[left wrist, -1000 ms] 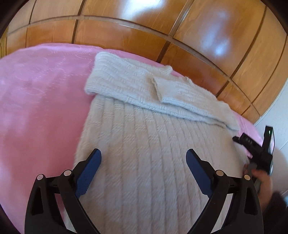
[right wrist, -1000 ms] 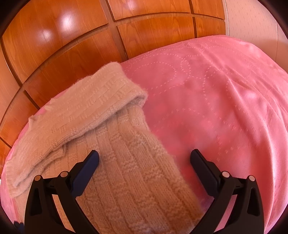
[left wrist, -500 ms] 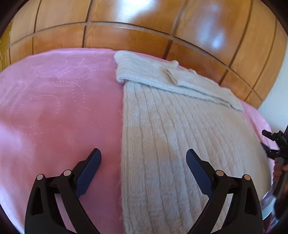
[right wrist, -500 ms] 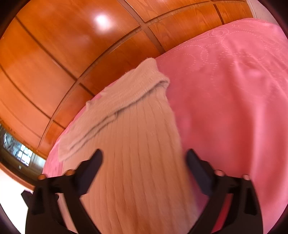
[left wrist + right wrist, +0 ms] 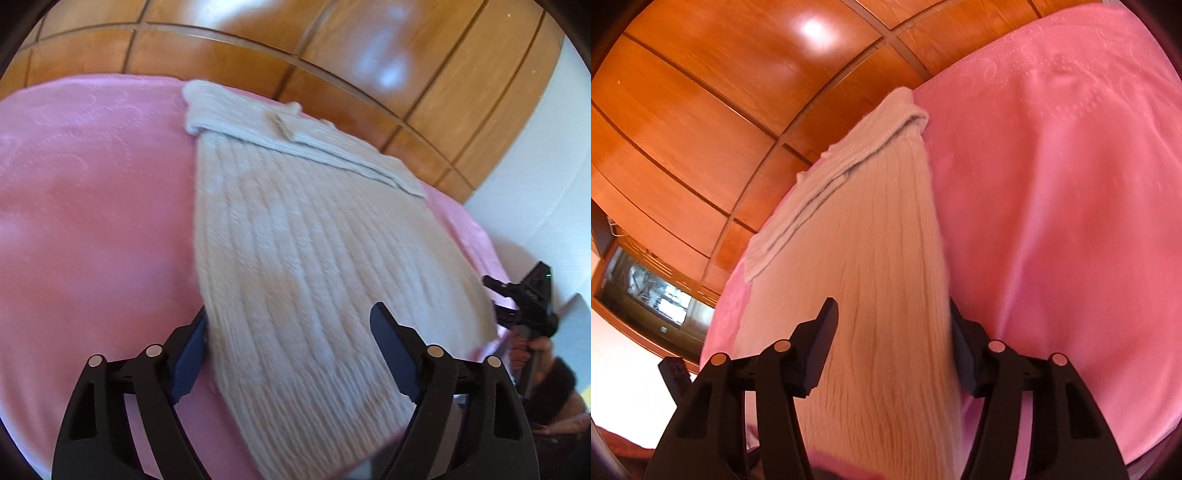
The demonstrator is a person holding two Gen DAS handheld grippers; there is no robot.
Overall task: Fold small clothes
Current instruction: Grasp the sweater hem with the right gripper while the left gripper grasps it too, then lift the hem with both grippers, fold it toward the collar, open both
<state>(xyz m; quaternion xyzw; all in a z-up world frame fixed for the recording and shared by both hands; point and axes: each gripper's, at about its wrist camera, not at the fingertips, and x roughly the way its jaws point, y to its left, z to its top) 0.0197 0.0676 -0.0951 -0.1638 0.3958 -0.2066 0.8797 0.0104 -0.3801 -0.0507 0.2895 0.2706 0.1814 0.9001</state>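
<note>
Grey ribbed sweater [image 5: 314,266] flat on pink bedspread [image 5: 92,221], left gripper [image 5: 288,325] and right gripper [image 5: 892,325] closing astride its near corners, pads not yet pressing.

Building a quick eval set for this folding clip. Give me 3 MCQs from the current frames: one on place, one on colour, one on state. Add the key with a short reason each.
1. Where does the knit sweater lie?
A. on the bed cover
B. on the floor
C. hanging on the wooden panels

2. What colour is the bed cover?
A. blue
B. pink
C. white

3. How is the far end of the sweater?
A. spread flat in one layer
B. rolled into a ball
C. folded back over the body

Key:
1 A, the cover shows on both sides of it.
2 B, pink in both wrist views.
3 C, a doubled band lies across the top.
</note>
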